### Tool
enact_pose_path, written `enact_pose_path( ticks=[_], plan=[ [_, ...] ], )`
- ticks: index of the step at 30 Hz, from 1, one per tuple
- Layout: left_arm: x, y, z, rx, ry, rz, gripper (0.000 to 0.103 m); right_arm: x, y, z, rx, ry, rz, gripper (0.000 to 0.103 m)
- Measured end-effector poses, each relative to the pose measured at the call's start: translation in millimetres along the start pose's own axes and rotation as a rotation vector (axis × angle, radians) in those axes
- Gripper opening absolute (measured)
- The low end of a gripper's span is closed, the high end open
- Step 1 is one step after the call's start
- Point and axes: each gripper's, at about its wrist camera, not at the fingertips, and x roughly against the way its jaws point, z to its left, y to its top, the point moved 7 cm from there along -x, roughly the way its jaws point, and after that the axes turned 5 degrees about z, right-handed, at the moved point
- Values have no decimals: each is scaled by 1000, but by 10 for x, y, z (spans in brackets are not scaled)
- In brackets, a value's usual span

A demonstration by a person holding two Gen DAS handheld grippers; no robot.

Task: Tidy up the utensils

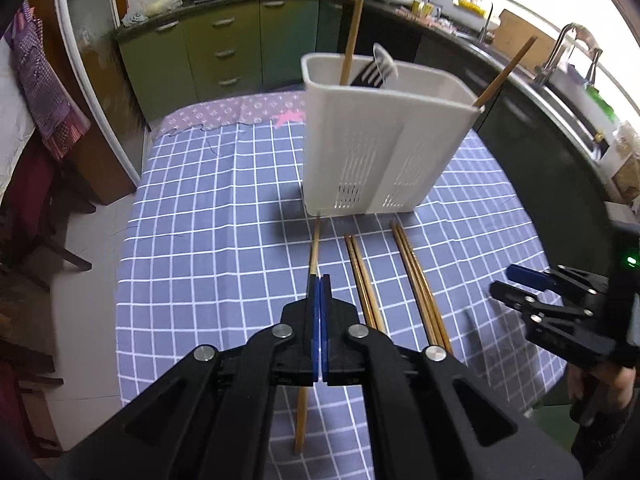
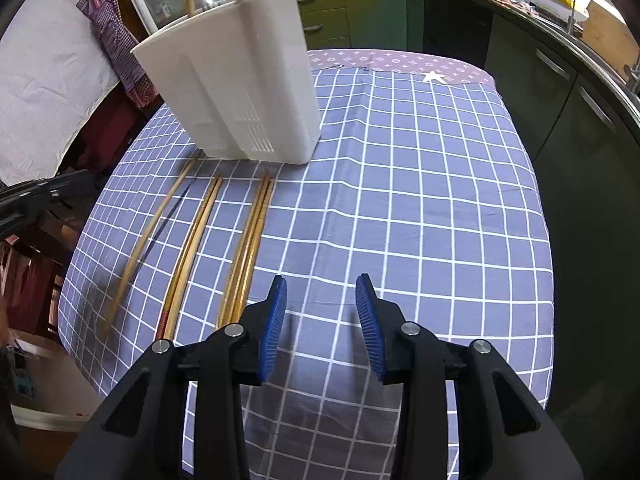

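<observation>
A white slotted utensil holder (image 1: pixel 372 136) stands on the checked tablecloth; it also shows in the right wrist view (image 2: pixel 240 80). It holds two upright chopsticks (image 1: pixel 354 28), a fork and a spoon (image 1: pixel 378 66). My left gripper (image 1: pixel 320 280) is shut on a single wooden chopstick (image 1: pixel 314 248) that lies along the table toward the holder. Two more groups of chopsticks (image 1: pixel 364 280) lie to its right, seen in the right wrist view as a pair (image 2: pixel 192 248) and a bundle (image 2: pixel 248 248). My right gripper (image 2: pixel 320 292) is open and empty above the cloth, right of the bundle.
The table (image 2: pixel 440 180) is covered by a blue checked cloth. Green kitchen cabinets (image 1: pixel 224 52), a stove with pans and a sink (image 1: pixel 568 60) line the back and right. Chairs and hanging cloth (image 1: pixel 40 92) stand to the left of the table.
</observation>
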Motion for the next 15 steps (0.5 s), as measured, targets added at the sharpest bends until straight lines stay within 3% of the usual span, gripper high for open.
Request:
enact_pose_path(
  ticks=[6,8,9,12,15],
  plan=[
    [-133,-94,6,-31,7,60,1,-11,28,105,16,4,11,36],
    [-309,-78,9,-26,-4,103,12,17,14,148,26,6,11,36],
    [-451,-57,22,-17,-6,137,25,26,5,157,30,5,10,36],
    [-737,25,68,-36,40,159,28,69,-34,167,43,-4,13,36],
    [-907,64,86,-44,23,194,27,99,-49,117,36,-12,10,36]
  ],
)
